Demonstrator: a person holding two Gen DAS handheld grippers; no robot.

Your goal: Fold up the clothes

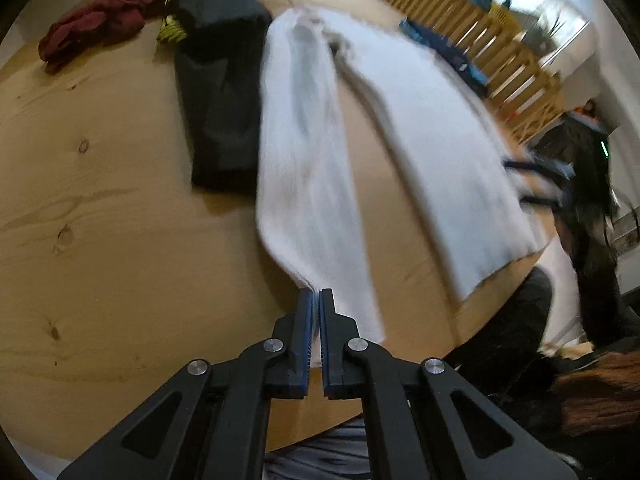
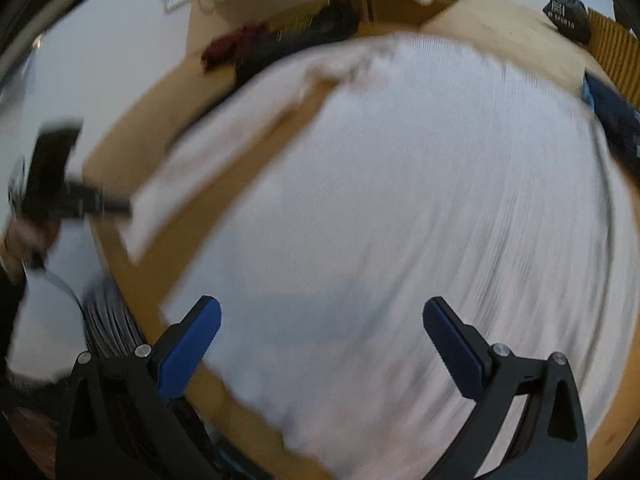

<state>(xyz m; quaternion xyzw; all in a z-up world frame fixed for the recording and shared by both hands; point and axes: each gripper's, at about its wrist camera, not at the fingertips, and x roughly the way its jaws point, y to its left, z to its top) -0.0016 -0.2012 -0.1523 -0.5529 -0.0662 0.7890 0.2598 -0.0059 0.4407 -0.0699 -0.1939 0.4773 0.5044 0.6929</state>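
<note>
A white long-sleeved garment (image 1: 432, 128) lies spread on the wooden table (image 1: 100, 240). Its sleeve (image 1: 304, 168) runs toward me, and my left gripper (image 1: 316, 294) is shut on the sleeve's end near the table's front edge. In the right wrist view the same white garment (image 2: 400, 208) fills most of the frame, blurred by motion. My right gripper (image 2: 322, 312) hovers wide open just above its body, blue pads (image 2: 192, 344) apart with nothing between them. The left gripper (image 2: 80, 200) shows at the far left, holding the sleeve (image 2: 200, 160).
A folded black garment (image 1: 224, 92) lies left of the sleeve, with a dark red garment (image 1: 92, 28) and a yellow-striped item (image 1: 172, 32) behind it. Blue clothing (image 1: 444, 52) lies at the table's far right by a wooden slatted fence (image 1: 472, 28). A black bag (image 2: 568, 16) sits on the floor.
</note>
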